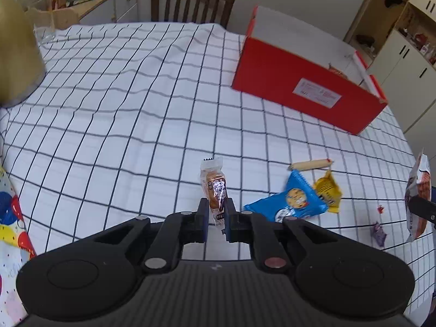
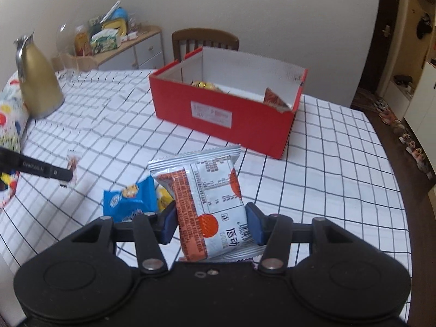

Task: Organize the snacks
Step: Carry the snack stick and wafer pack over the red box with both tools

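Observation:
My left gripper (image 1: 216, 215) is shut on a small brown snack bar (image 1: 215, 188) in a clear wrapper, held above the checked tablecloth. My right gripper (image 2: 211, 222) is shut on a silver and orange snack packet (image 2: 207, 190), held up in front of the open red box (image 2: 226, 114). The box (image 1: 305, 87) holds a gold snack (image 2: 203, 84) and an orange packet (image 2: 273, 98). On the cloth lie a blue cookie packet (image 1: 291, 201), a yellow packet (image 1: 328, 190) and a sausage stick (image 1: 310, 164). The blue packet (image 2: 130, 200) shows left of my right gripper.
A gold jug (image 2: 38, 84) stands at the table's far left. A wooden chair (image 1: 192, 2) is behind the table. A patterned bag (image 1: 11, 234) lies at the left edge. A small purple wrapper (image 1: 378, 233) lies near the right edge. Cabinets (image 1: 403, 46) stand at the right.

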Action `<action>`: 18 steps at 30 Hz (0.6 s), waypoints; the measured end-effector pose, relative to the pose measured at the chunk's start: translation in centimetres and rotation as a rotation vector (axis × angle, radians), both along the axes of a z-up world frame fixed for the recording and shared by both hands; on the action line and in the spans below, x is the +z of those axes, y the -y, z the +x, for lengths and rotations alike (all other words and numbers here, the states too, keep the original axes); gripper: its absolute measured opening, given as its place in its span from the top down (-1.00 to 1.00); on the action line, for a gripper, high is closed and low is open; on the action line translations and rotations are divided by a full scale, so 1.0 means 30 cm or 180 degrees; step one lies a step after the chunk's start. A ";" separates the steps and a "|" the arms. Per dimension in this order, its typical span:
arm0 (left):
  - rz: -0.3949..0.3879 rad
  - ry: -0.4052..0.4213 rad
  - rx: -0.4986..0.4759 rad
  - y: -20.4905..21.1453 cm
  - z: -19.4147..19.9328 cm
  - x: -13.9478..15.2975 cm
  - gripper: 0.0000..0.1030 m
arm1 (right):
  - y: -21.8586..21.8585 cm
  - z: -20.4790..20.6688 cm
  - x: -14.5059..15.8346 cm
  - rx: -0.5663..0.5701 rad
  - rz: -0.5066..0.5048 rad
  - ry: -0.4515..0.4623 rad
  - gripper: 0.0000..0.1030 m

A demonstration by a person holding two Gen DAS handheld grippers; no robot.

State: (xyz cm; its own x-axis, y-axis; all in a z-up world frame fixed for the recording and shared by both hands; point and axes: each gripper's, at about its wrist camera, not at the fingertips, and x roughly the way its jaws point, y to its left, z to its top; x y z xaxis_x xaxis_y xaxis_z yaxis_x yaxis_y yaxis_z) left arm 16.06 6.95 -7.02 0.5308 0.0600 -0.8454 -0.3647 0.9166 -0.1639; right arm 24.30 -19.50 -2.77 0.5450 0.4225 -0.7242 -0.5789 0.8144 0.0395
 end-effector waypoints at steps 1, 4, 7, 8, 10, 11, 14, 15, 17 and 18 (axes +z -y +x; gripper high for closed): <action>-0.0002 0.0034 -0.0017 0.006 0.003 0.015 0.78 | 0.000 0.001 0.015 -0.0034 0.0026 0.0010 0.01; -0.0005 0.0118 -0.0052 0.023 0.020 0.058 0.78 | 0.001 0.008 0.058 -0.0141 0.0097 0.0045 0.01; -0.0018 0.0204 -0.0094 0.038 0.044 0.098 0.78 | 0.002 0.020 0.094 -0.0248 0.0155 0.0080 0.01; -0.0006 0.0234 -0.0110 0.044 0.052 0.112 0.78 | 0.003 0.027 0.104 -0.0280 0.0179 0.0088 0.01; 0.0007 0.0297 -0.0148 0.053 0.073 0.140 0.78 | 0.007 0.041 0.123 -0.0321 0.0237 0.0103 0.01; 0.0009 0.0326 -0.0164 0.058 0.085 0.154 0.78 | 0.007 0.047 0.133 -0.0310 0.0268 0.0116 0.01; 0.0037 0.0409 -0.0232 0.073 0.125 0.194 0.78 | 0.004 0.068 0.158 -0.0311 0.0292 0.0195 0.01; 0.0067 0.0433 -0.0262 0.081 0.140 0.207 0.78 | 0.003 0.077 0.167 -0.0310 0.0305 0.0215 0.01; 0.0139 0.0476 -0.0309 0.097 0.172 0.232 0.78 | 0.000 0.095 0.188 -0.0308 0.0332 0.0246 0.01; 0.0153 0.0498 -0.0330 0.102 0.186 0.244 0.78 | -0.005 0.107 0.197 -0.0308 0.0337 0.0267 0.01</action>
